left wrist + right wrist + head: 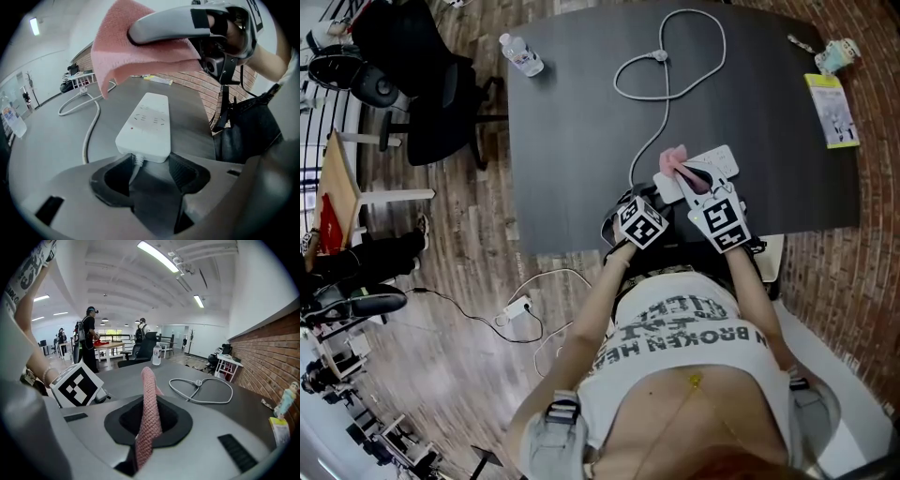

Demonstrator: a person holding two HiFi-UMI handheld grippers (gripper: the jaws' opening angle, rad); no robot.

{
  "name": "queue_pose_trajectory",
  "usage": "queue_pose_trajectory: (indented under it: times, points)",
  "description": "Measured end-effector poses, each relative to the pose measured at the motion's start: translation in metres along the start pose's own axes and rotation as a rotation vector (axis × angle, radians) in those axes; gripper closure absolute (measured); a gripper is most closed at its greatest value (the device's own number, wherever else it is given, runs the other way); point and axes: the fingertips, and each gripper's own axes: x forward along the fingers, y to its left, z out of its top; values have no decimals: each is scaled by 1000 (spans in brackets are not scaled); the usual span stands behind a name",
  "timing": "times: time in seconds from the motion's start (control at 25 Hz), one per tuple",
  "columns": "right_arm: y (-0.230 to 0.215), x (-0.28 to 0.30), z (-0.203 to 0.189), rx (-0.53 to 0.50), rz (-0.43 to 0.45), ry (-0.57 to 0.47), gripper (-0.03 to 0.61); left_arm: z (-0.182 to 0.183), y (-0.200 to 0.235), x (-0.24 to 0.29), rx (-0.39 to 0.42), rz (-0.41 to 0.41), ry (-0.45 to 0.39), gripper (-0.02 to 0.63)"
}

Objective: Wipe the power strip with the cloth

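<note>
Pink knitted cloth [150,394] pinched in closed right gripper [150,427], hanging above white plastic power strip [146,123]; left gripper [145,165] spread at strip's cord end. Risk: unclamped strip skidding off under wiping pressure.

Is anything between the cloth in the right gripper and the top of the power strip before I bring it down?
Nothing visible. The cloth, pinched in the right gripper, hangs above the power strip, whose top is bare. The left gripper sits at its cord end, jaws apart.
</note>
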Motion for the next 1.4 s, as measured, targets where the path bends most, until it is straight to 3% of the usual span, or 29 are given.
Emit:
queue_pose_trajectory:
  times: [0.64,0.92,1.4]
  points:
    - [40,56,-53,-108,150,193,561,-1,1,0,-3,-21,9,377]
    - [53,74,-76,-108,180,269,561,-2,1,0,1,-24,7,377]
    - [53,78,-84,-107,186,264,561,-2,2,0,8,-23,7,377]
